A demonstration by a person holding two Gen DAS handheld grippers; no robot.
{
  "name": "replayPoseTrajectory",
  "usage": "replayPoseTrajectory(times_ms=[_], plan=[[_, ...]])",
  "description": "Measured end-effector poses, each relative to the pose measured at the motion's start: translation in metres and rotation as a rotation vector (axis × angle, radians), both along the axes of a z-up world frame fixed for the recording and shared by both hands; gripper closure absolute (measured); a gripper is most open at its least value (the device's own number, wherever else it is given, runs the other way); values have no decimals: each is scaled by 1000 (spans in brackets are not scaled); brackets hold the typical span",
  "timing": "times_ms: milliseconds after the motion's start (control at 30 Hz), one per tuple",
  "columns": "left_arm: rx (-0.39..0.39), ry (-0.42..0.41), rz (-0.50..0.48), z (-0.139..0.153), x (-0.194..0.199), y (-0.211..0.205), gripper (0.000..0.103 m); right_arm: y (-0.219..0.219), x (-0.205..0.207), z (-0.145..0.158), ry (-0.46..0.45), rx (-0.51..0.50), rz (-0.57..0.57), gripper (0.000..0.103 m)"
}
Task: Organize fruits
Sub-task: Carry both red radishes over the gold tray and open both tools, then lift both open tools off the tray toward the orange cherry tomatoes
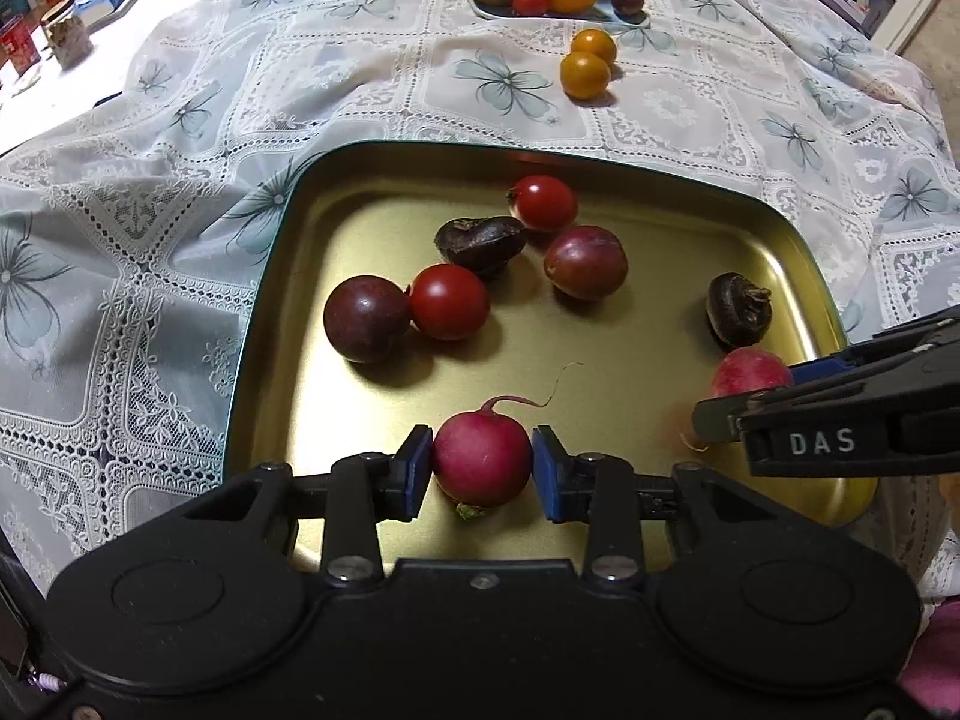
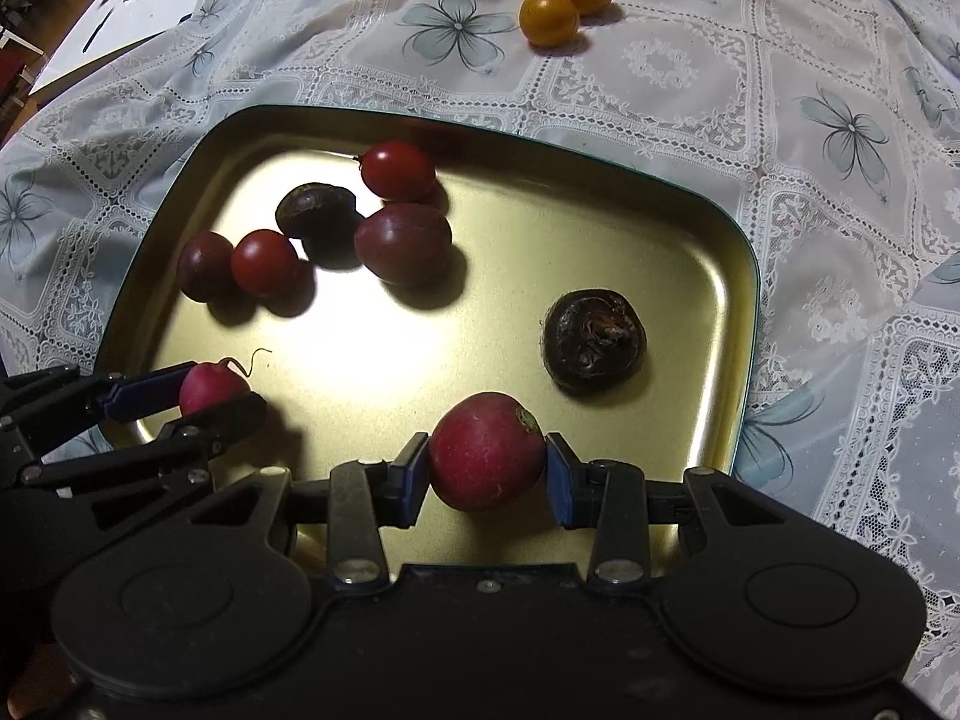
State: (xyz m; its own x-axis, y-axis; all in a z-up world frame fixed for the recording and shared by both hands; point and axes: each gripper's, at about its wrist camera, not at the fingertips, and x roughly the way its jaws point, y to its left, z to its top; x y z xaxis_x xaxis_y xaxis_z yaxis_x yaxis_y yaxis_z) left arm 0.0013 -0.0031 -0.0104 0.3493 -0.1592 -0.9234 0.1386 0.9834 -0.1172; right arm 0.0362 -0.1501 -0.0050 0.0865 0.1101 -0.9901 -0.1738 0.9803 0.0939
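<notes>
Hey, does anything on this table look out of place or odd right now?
Two yellow tomatoes sit loose on the tablecloth, between the gold tray and the far plate, in neither. Nothing looks spilled or damaged.

Setting: a home dining area. Indicators: a lace floral tablecloth (image 1: 360,78) covers the table; boxes and tins (image 1: 54,12) crowd a side counter.

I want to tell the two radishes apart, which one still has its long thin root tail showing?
The radish in the left gripper; a thin curled tail rises from its top. The radish in the right gripper shows none.
</notes>
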Motion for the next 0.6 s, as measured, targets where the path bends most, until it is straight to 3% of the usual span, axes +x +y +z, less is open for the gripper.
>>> replayPoseTrajectory(times_ms=[367, 600], plan=[[-8, -29, -9, 8, -3, -2, 56, 0, 0, 3, -14, 4, -6, 62], [-8, -4, 11, 5, 0, 0, 56, 2, -2, 2, -5, 7, 5, 62]])
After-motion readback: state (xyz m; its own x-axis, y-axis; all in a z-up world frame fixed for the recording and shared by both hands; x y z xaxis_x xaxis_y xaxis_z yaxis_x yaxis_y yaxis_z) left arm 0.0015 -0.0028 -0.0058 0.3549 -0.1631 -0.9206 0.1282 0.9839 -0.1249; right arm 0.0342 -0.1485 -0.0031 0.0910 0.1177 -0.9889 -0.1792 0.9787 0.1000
